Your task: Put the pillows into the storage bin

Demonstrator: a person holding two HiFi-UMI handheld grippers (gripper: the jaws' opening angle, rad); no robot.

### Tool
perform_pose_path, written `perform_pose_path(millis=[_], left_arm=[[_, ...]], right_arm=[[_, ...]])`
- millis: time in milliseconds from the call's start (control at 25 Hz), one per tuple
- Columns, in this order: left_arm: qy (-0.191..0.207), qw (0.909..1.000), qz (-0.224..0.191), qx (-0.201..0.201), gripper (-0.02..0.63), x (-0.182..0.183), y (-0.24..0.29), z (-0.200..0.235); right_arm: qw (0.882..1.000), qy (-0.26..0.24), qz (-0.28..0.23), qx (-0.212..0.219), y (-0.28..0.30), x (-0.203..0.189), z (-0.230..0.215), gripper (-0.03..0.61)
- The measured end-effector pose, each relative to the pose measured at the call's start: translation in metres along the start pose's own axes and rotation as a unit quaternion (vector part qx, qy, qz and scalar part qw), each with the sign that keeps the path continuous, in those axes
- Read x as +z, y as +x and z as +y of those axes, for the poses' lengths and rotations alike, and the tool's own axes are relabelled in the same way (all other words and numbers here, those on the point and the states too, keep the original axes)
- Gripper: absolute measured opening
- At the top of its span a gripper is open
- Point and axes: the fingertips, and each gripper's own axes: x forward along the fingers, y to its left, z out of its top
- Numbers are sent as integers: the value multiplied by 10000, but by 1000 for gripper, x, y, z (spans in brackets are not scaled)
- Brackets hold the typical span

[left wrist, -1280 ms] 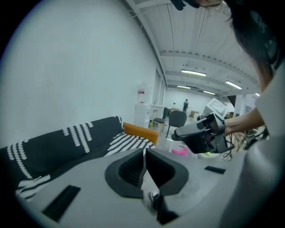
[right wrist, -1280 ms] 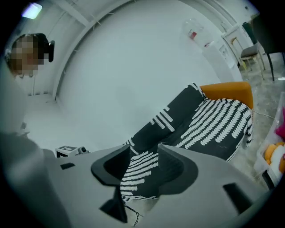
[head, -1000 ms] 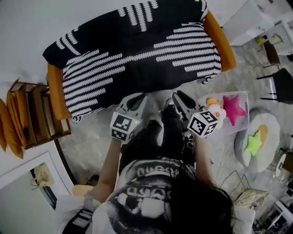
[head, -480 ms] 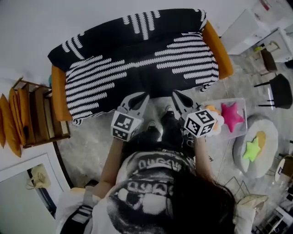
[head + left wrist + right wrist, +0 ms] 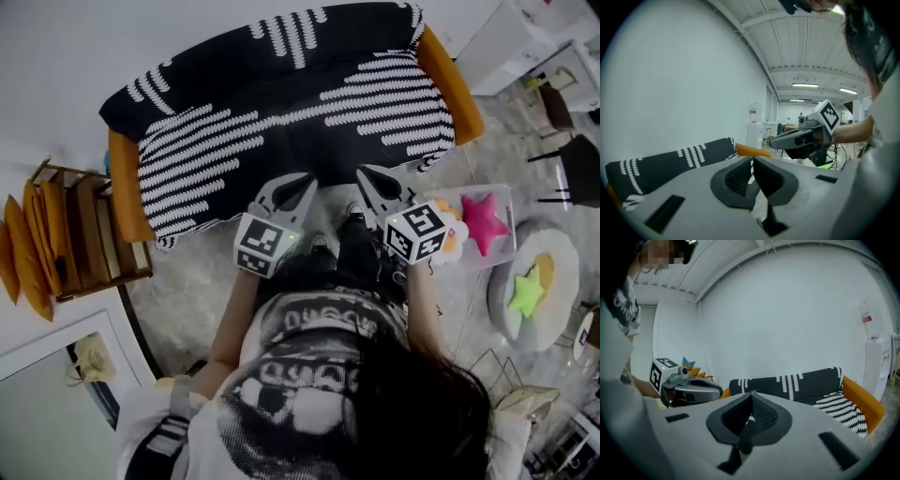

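A clear storage bin [image 5: 489, 261] stands on the floor to the right of the person's legs. In it lie a pink star pillow [image 5: 483, 220] and an orange-and-white pillow [image 5: 451, 223]. A green star pillow [image 5: 527, 292] rests on a round white cushion [image 5: 555, 258] further right. Both grippers are held side by side in front of the sofa, pointing at it. My left gripper [image 5: 307, 180] [image 5: 752, 159] is shut with nothing between its pads. My right gripper [image 5: 364, 174] [image 5: 751, 393] is shut and empty too, just left of the bin.
The sofa [image 5: 281, 103], under a black throw with white stripes, has orange arms and fills the far side. A wooden shelf [image 5: 94, 239] with orange pillows [image 5: 21, 253] stands at the left. Dark chairs [image 5: 572, 173] stand at the far right. The person's shoes [image 5: 354, 217] are below the grippers.
Both grippers have risen a little and edged closer to the sofa's front. The right gripper has rolled, its marker cube now turned more to the camera.
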Motion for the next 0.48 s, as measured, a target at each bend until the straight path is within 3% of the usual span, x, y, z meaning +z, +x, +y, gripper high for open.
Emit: perform_pose_path(millis=[480], left_arm=[[30,9999,95,-97,15,-8,0,-1]], right_arm=[[9996,110,89,-260,-10,-6,-31,1]])
